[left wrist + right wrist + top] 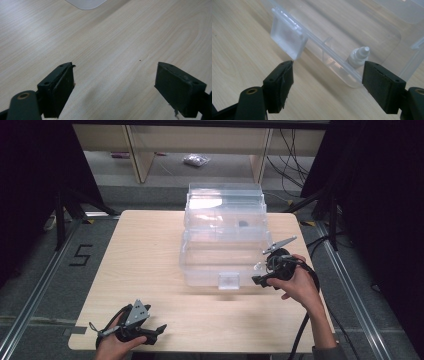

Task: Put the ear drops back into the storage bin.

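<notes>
Clear plastic box (224,245) sits at centre frame in the high view, on the far half of the wooden table (150,270), lid raised behind it. We note its front latch tab (229,281) at the near wall, hanging just above the tabletop.

Nearest to us, lower left of the high view: left gripper (159,330), held in a hand at the table's near edge, well apart from the box. In the left gripper view its jaws stand wide apart over bare wood, nothing between them; a pale corner of the box (86,3) shows at the top edge.

Right of centre in the high view: right gripper (258,280), held by a hand just beside the box's near right corner. In the right gripper view (328,75) its jaws are spread, pads pressing on nothing. Between them, farther off, lies the box's front wall, with the latch tab (288,41) at upper left and a small white dropper bottle (359,57) inside the box, behind the wall and an inner divider.

Beyond the table: grey floor, a bag (196,160) at top centre, cables at upper right.

Legible writing: a black "5" (81,255) marked on the floor, left of the table.
</notes>
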A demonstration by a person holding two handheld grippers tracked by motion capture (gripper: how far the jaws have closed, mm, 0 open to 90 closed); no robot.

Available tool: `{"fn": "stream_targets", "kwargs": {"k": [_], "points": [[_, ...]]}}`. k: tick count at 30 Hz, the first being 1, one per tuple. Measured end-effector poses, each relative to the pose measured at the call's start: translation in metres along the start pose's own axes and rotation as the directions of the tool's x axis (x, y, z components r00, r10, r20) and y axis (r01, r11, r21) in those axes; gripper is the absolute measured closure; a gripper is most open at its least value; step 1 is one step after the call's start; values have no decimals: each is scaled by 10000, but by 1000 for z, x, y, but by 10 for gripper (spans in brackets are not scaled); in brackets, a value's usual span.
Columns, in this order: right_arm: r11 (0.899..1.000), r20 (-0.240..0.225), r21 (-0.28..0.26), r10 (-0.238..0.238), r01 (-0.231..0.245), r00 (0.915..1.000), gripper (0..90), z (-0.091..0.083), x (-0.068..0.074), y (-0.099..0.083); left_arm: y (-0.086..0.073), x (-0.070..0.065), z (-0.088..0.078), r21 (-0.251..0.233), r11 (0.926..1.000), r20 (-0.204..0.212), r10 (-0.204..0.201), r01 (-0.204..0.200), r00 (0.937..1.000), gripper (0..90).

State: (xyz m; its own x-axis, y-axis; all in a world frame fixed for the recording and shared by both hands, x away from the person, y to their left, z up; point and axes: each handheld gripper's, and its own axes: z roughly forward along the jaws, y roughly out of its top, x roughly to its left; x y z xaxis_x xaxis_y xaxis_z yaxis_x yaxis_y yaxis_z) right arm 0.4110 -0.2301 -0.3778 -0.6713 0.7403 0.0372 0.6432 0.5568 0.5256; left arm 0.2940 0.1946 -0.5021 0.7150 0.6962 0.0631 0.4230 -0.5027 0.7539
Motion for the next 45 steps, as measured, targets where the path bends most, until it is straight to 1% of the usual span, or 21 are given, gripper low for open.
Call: {"fn": "stream_targets", "kwargs": {"k": [4, 8, 10, 11, 18, 19, 24, 25, 26, 28, 30, 33, 34, 35, 37, 38, 39, 40, 42, 43, 45], "points": [[9997, -36, -123, 188, -189, 9998, 259, 0, 2, -6, 0, 0, 0, -6, 10000, 0, 5, -5, 10000, 151], [9993, -35, -373, -46, 45, 10000, 259, 3, 1, -13, 0, 0, 0, -46, 10000, 4, -12, 12, 10000, 151], [9988, -169, -480, 2, -10, 9999, 259, 4, 3, -18, 0, 0, 0, -6, 10000, 5, 45, -45, 10000, 151], [9993, -199, -317, 187, -193, 9996, 259, 4, 5, -20, 0, 0, 0, -19, 10000, 4, -86, 86, 10000, 151], [9973, -53, -735, 12, -16, 10000, 259, 4, 4, -28, 0, -1, -1, -90, 10000, 95, -33, 34, 9999, 151], [9973, -64, -717, 163, -167, 9998, 256, 3, 5, -28, 0, -1, -1, -96, 10000, 107, -22, 23, 9999, 151], [9945, -80, -1051, 10, -19, 10000, 247, 4, 6, -31, 1, 0, -1, -55, 10000, 44, 81, -81, 10000, 151], [9944, 8, -1026, -238, 237, 9997, 246, 4, 5, -32, 1, 0, -1, -50, 10000, 53, 79, -79, 10000, 151], [9935, -90, -1132, 97, -107, 9999, 245, 5, 8, -33, 1, 0, -1, -64, 10000, 51, 64, -63, 10000, 151], [9942, -219, -1062, 139, -162, 9997, 241, 4, 9, -34, 1, 0, -1, -67, 10000, 47, 69, -69, 10000, 151], [9928, -128, -1173, -261, 244, 9996, 238, 6, 8, -35, 1, 0, -1, -70, 10000, 54, 64, -63, 10000, 151], [9929, -137, -1180, 163, -178, 9998, 233, 6, 11, -37, 1, 0, -1, -85, 10000, 48, 51, -50, 10000, 150], [9930, -106, -1181, -46, 33, 9999, 233, 6, 11, -38, 1, 0, -2, -46, 9999, 61, 93, -93, 9999, 150], [9920, -175, -1252, 143, -164, 9997, 232, 6, 12, -38, 1, 0, -1, -72, 10000, 56, 68, -68, 10000, 150], [9919, -131, -1269, -54, 37, 9999, 232, 7, 12, -40, 1, 0, -1, -75, 10000, 53, 56, -55, 10000, 150], [9877, -80, -1552, -210, 195, 9997, 232, 10, 12, -41, 1, 0, -1, -84, 10000, 53, -21, 22, 10000, 150], [9904, -97, -1382, -69, 55, 9999, 230, 8, 13, -41, 0, 0, -1, -106, 9999, 36, -81, 81, 10000, 150], [9904, -170, -1378, -127, 103, 9998, 229, 9, 12, -42, 1, 1, -1, -101, 9999, 40, 62, -62, 10000, 150], [9886, -44, -1472, -337, 327, 9994, 228, 11, 12, -45, 0, 0, -1, -110, 9999, 40, -64, 65, 10000, 150], [9884, -58, -1516, -114, 104, 9999, 227, 12, 13, -46, 1, 0, -1, -62, 9999, 67, 87, -86, 9999, 150], [9883, -26, -1507, -238, 231, 9997, 227, 12, 13, -47, 1, 0, -1, -64, 10000, 59, 50, -49, 10000, 150]]}}
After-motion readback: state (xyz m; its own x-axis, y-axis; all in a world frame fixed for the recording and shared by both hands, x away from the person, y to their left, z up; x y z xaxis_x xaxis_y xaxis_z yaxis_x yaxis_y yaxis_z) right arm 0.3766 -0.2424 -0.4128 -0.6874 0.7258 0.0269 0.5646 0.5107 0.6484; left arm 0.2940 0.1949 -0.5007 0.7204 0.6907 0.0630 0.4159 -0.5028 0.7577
